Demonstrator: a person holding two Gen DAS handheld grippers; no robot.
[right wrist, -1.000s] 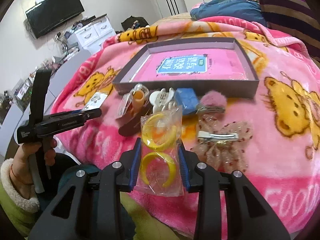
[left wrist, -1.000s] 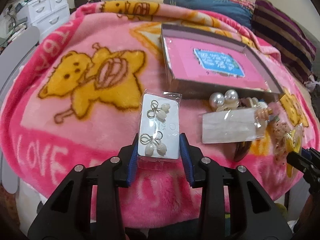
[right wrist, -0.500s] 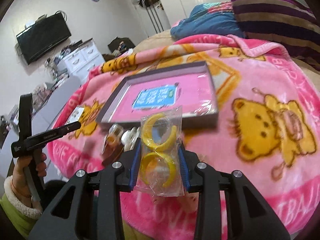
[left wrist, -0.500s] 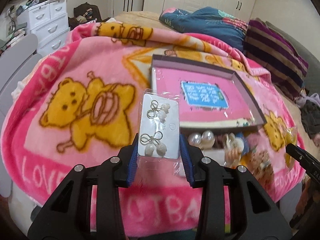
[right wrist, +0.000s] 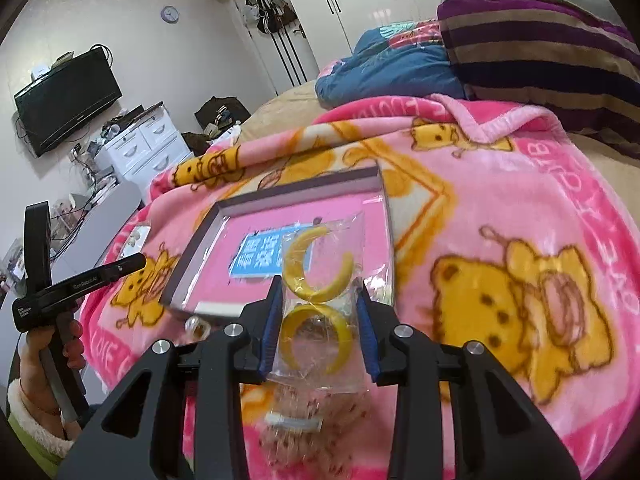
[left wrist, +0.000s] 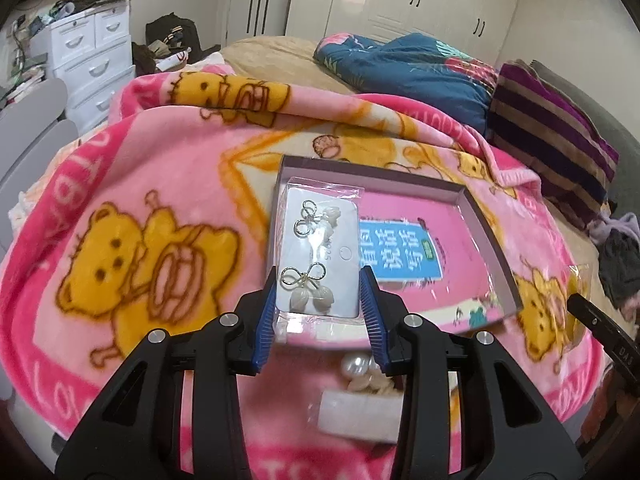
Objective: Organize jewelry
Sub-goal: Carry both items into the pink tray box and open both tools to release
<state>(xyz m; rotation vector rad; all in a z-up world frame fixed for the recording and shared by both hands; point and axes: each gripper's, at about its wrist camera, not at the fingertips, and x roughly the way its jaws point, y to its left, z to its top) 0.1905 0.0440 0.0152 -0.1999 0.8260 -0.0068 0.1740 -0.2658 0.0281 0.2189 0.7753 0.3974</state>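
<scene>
The left gripper has its blue-padded jaws pinched on the lower edges of a clear plastic sleeve holding a white earring card, held up in the air so that in the left wrist view it overlaps the near left corner of the shallow grey-walled cardboard box lid with a pink floor. The card carries two pairs of silver bow-shaped earrings with pale shell-like drops, and small embossed digits near its middle read roughly "925", though they are faint. The right gripper is likewise clamped on a clear plastic bag holding two yellow open hoop earrings, lifted in front of the same box lid. Inside the lid lies a blue label printed with large Chinese characters, too distorted to read with certainty. The lid rests on a pink fleece blanket with yellow cartoon bears, printed with white capitals of which only fragments such as "LOVE" and "FOOTBALL" show. In the right wrist view a hand in a fleecy cuff grips the black handle of the left gripper, whose side bears small white lettering too fine to read. Loose pearl beads and a blurred white packet lie on the blanket below the left jaws.
</scene>
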